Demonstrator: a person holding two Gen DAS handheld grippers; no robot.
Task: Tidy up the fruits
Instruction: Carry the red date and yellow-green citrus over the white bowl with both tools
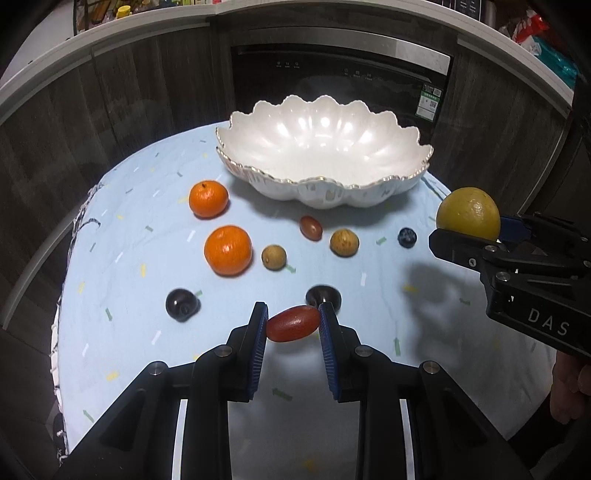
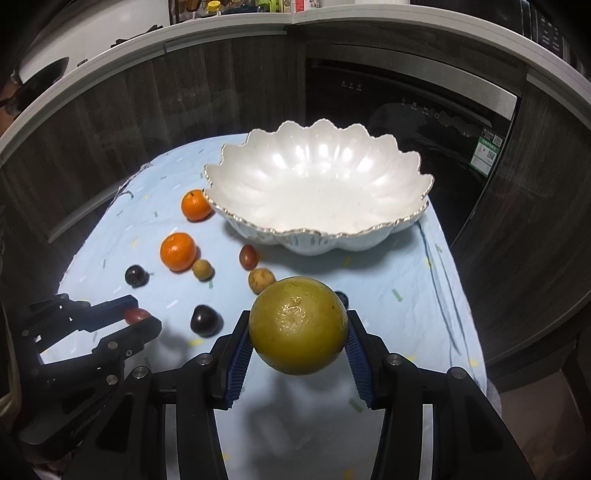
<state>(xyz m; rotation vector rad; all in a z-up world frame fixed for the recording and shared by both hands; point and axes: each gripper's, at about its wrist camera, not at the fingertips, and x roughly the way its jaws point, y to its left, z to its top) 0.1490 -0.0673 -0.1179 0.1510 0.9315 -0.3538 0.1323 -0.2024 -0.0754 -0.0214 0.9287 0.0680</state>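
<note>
My left gripper is shut on a red oblong tomato, held above the light blue cloth. A big yellow-green citrus is clamped in my right gripper, also off the table. The white scalloped bowl stands empty at the far side. Loose on the cloth lie two tangerines, two tan longans, another small red tomato, a blueberry and two dark plums. The right gripper with its citrus shows at the right edge of the left wrist view.
The small table drops off on every side of the cloth. Dark wood cabinets and a black oven stand close behind the bowl. A worktop with clutter runs above. A hand shows at the lower right.
</note>
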